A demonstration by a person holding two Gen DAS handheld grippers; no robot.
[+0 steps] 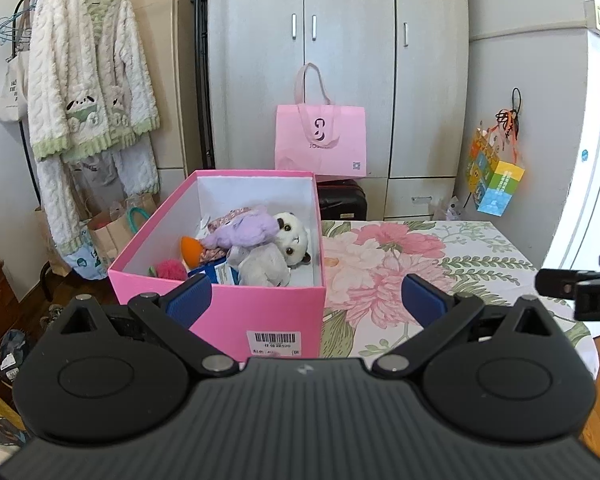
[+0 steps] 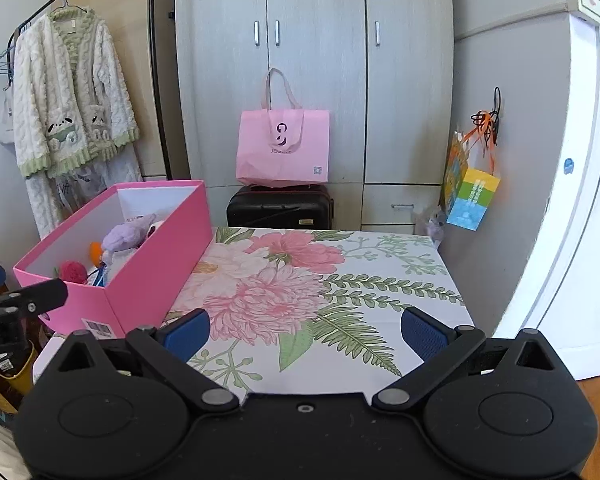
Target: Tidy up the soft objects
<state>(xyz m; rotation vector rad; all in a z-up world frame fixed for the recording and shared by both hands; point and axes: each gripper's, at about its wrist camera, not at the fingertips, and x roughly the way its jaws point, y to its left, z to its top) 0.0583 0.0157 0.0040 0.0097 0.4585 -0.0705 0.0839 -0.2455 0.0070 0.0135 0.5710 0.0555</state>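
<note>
Both spread wide and empty, left gripper (image 1: 306,300) and right gripper (image 2: 305,334). Plush toys (image 1: 260,244) piled in pink box (image 1: 220,304) on floral tablecloth (image 2: 340,280).

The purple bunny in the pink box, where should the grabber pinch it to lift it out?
Probably pinch the purple bunny around its plump body, coming straight down from above. It lies on top of the other toys, and the pink box walls block the sides. The left gripper is open and closest.
</note>
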